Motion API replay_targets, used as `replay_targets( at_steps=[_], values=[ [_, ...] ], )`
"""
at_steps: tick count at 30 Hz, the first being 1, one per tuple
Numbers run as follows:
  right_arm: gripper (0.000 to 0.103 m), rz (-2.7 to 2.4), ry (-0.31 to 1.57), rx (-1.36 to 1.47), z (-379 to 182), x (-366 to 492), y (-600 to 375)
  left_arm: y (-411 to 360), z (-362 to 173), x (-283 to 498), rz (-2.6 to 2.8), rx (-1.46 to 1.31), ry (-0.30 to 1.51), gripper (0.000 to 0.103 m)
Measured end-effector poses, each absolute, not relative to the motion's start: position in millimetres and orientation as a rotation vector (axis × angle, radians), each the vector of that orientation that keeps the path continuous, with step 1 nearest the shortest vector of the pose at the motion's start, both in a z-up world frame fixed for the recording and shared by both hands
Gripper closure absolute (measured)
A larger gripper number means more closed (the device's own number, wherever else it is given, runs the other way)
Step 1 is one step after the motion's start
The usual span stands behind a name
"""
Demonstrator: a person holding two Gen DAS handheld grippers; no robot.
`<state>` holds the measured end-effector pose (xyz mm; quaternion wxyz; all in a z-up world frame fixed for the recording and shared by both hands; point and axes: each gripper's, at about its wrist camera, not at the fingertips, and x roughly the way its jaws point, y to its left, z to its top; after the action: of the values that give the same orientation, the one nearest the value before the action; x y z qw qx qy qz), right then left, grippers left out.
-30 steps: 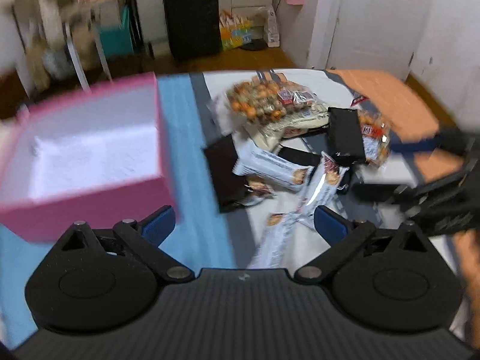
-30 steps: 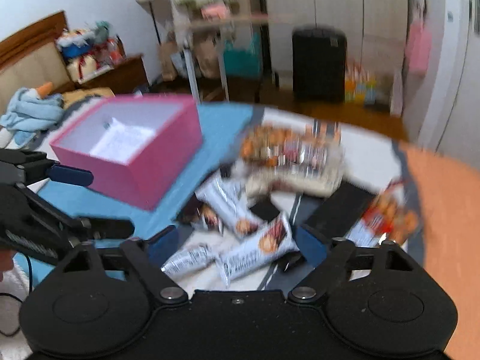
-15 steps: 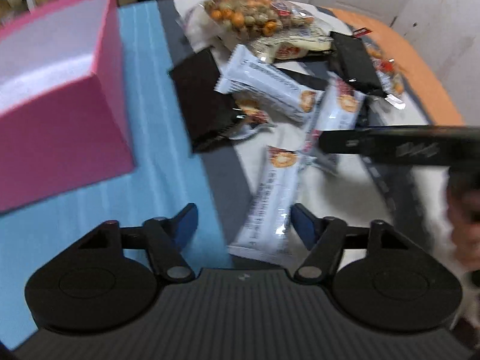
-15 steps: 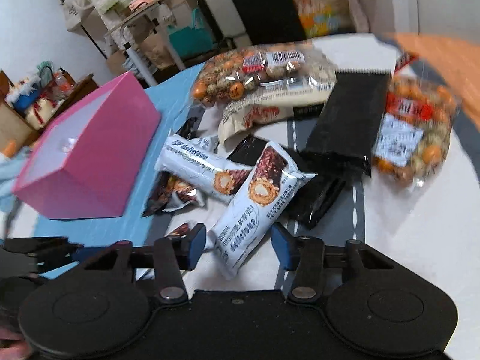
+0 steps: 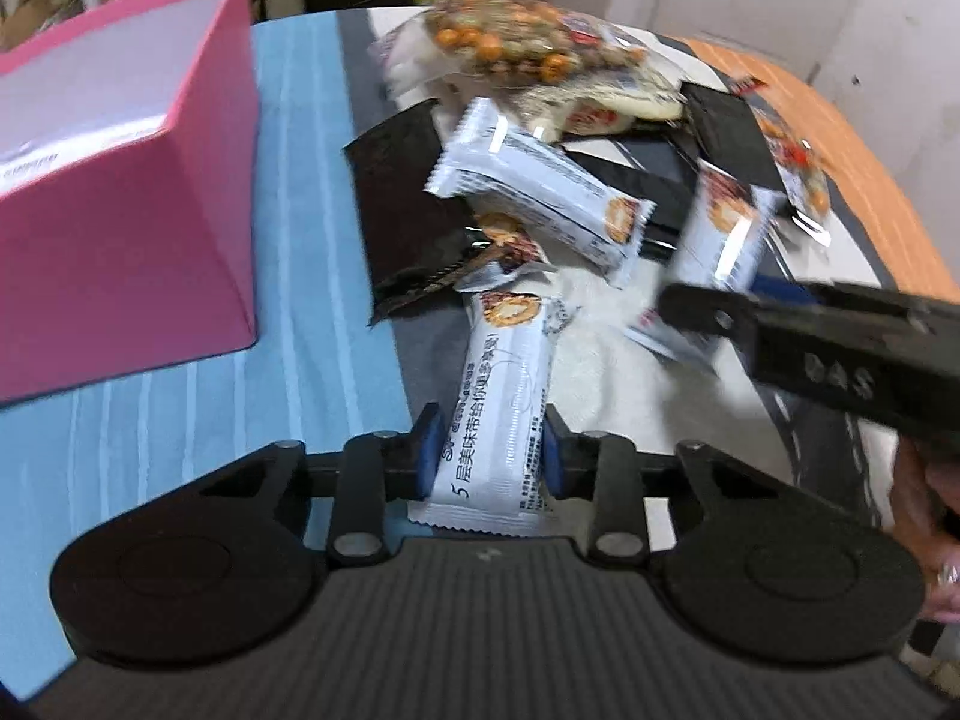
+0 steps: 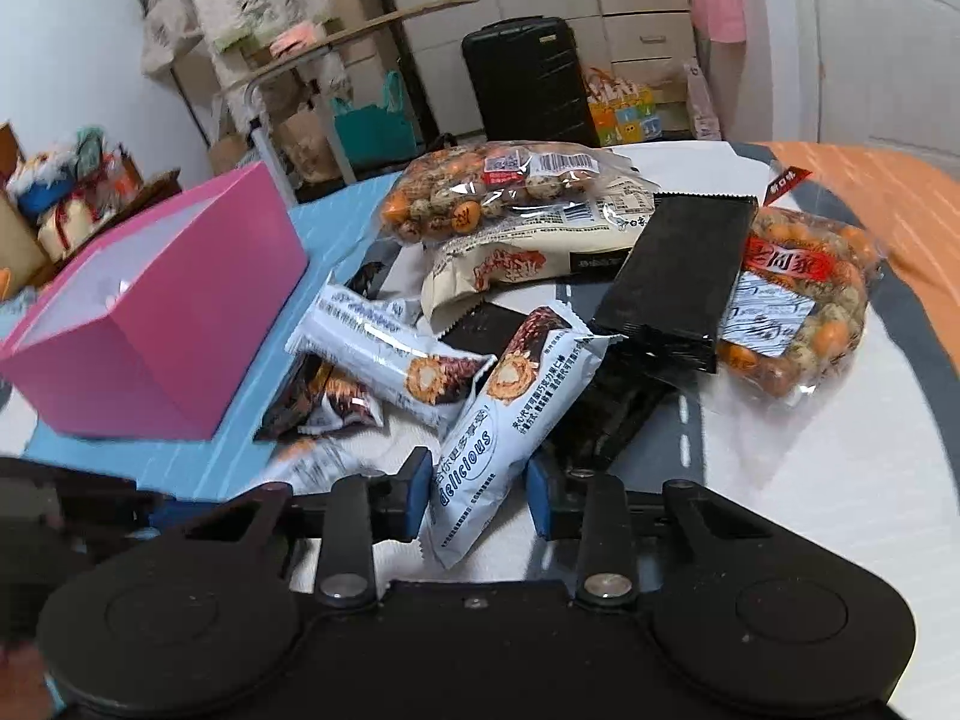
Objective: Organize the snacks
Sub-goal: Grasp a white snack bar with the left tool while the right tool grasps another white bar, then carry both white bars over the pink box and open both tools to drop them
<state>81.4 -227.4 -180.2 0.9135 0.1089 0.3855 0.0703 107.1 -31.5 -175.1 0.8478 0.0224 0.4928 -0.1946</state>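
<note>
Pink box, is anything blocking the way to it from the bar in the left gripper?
Nothing visible does. The left gripper has been closing around a white bar, and only bare blue cloth lies between it and the pink box.

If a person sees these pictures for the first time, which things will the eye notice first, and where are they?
First comes the bright pink box, open on top, on the blue cloth at the left. Next is the pile of snacks at the centre, topped by a clear bag of orange and speckled nuts. Nearest, each gripper has just been closing around a white wafer bar: the left gripper on one bar, the right gripper on another.
</note>
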Motion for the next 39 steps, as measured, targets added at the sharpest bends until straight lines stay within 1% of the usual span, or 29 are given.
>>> replay_targets(
  at_steps=[3, 8, 14, 17, 21, 24, 31, 39],
  values=[
    [0.066, 0.173, 0.799, 0.172, -175.8, 74.4, -225.7, -23.6, -174.1, 109.0, -0.386, -0.008, 1.052, 0.076],
    [0.066, 0.264, 0.855, 0.153, -171.8, 71.1, -225.6, -12.2, -171.0, 106.6, -0.35, -0.06, 1.077, 0.076],
    [0.066, 0.331, 0.913, 0.105, -164.3, 66.8, -219.2, -8.9, -161.8, 99.2, -0.346, -0.022, 1.074, 0.074],
    [0.066, 0.401, 0.982, 0.071, -158.2, 64.9, -213.9, -4.9, -160.9, 96.5, -0.344, -0.028, 1.12, 0.074],
    [0.066, 0.49, 1.018, -0.032, -143.5, 55.6, -203.0, 0.1, -158.6, 91.5, -0.329, -0.026, 1.169, 0.075],
    [0.066, 0.543, 1.041, -0.039, -132.6, 52.2, -199.1, 2.7, -151.1, 88.8, -0.317, -0.031, 1.193, 0.076],
    [0.066, 0.632, 1.076, -0.054, -109.1, 47.8, -189.3, 13.5, -121.2, 80.6, -0.295, -0.008, 1.21, 0.077],
    [0.066, 0.739, 1.067, -0.109, -70.7, 47.0, -170.2, 28.2, -65.8, 73.0, -0.288, 0.05, 1.183, 0.076]
  ],
)
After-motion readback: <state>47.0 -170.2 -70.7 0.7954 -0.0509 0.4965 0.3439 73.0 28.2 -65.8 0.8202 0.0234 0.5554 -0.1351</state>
